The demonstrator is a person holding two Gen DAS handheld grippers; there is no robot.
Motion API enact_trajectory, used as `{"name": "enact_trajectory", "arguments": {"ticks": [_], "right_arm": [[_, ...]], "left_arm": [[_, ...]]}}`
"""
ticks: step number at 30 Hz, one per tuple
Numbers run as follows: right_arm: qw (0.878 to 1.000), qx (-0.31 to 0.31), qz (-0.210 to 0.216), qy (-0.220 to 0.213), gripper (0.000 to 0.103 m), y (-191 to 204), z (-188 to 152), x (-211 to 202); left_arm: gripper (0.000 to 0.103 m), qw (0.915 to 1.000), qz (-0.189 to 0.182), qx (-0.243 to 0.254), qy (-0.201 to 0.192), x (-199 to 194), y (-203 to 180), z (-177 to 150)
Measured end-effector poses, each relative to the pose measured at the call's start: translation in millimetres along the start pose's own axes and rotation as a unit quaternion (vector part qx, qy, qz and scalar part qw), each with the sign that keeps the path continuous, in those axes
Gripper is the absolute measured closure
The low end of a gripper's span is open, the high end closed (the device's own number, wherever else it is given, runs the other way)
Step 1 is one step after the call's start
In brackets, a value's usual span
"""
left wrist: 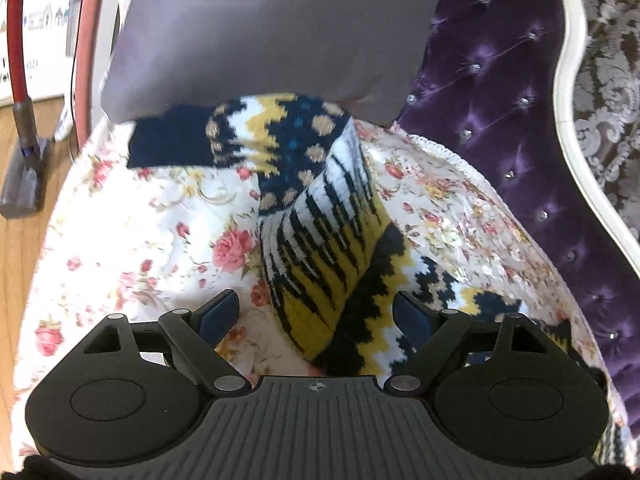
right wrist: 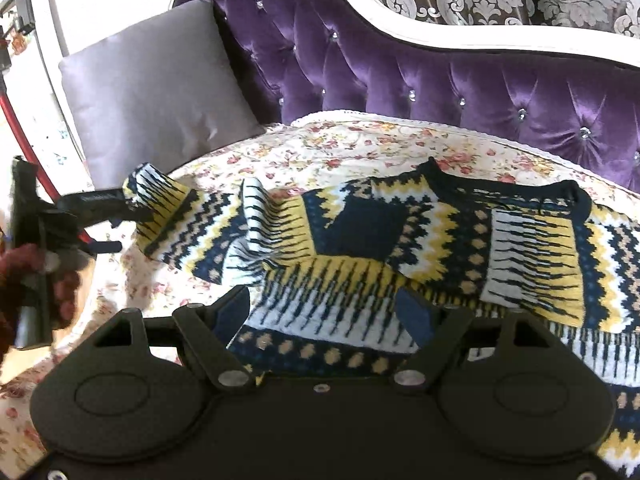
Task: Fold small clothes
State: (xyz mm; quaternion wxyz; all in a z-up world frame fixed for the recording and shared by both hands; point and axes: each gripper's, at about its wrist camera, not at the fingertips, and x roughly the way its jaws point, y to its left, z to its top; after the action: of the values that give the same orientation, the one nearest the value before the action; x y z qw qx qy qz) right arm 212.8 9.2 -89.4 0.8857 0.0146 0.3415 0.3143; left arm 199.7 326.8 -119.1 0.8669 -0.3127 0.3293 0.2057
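Observation:
A knitted sweater patterned in navy, yellow and white lies on a floral quilt on a sofa. One sleeve is raised into a ridge and runs toward the grey cushion. My left gripper is open, its fingers wide on either side of a raised fold of that sleeve. In the right wrist view the left gripper sits at the sleeve's lifted end. My right gripper is open, hovering over the sweater's lower hem, fingers apart.
A grey cushion leans at the sofa's left end. The purple tufted backrest with a white frame runs behind. A red vacuum cleaner stands on the wooden floor to the left of the sofa.

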Motion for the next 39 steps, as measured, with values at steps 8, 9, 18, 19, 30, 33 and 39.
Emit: {"name": "enact_trajectory", "arguments": {"ticks": [8,9,18,19,30,33,39], "right_arm": [[1.0,0.015,0.001,0.002,0.021,-10,-4,-6],[1.0,0.021,0.0,0.001,0.021,-13,-5,-7],[0.996,0.082,-0.022,-0.01,0.021,-50,-16,-30],[0.996,0.089,-0.024,-0.013,0.021,-55,-18,-34],[0.982,0.172,-0.056,-0.046,0.021,-109,-44,-85],[0.977,0.195,-0.07,-0.046,0.021,-126,-52,-95],[0.965,0.241,-0.098,-0.041,0.021,-154,-67,-110]], "left_arm": [[0.094,0.9992,-0.019,-0.017,-0.03,8,-1,11],[0.094,0.999,-0.02,-0.024,-0.033,5,-2,11],[0.094,0.9837,-0.054,0.096,-0.142,-83,-87,9],[0.094,0.9788,-0.063,0.119,-0.155,-94,-104,6],[0.093,0.9333,-0.18,0.299,-0.083,-79,-275,-98],[0.078,0.9217,-0.198,0.333,-0.01,-47,-303,-143],[0.035,0.8916,-0.233,0.383,0.064,-20,-325,-201]]}}
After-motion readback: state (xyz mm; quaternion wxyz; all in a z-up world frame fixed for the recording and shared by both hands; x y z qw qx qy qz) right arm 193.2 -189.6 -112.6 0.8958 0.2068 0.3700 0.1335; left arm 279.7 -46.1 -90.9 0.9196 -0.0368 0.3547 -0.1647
